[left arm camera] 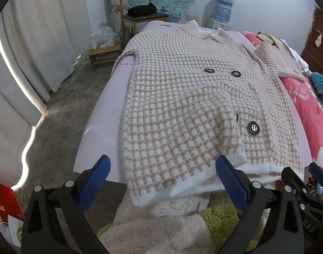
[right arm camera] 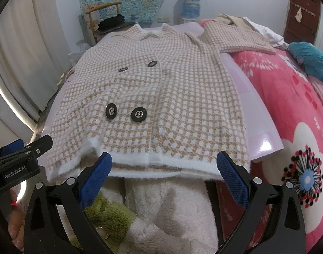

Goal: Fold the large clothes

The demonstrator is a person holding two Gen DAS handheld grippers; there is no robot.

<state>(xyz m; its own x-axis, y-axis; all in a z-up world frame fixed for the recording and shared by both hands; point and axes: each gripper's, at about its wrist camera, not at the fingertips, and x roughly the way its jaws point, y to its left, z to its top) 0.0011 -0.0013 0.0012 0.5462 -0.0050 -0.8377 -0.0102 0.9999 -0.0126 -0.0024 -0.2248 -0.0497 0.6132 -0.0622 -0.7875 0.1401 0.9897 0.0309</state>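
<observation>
Left tongs: spread wide, nothing between the pads, poised just short of the left part of the hem. Right tongs: likewise wide and empty, poised at the middle of the hem.

Task object: checked coat, lying face up and fully spread on a pale lilac board set on the bed. Its white hem overhangs the near edge of the board; the collar points away from the operator.

Progress, as judged: no fold made. Body flat, one sleeve extended sideways onto the pink blanket. All folds remain, beginning with a grasp, probably at the hem.

View differences:
- The left view shows the floor, a wooden chair and a small stool beyond the coat; only three of its buttons read clearly.
- The right view shows four buttons, the blanket's flower print, and the left tongs from the side at the frame's left edge
</observation>
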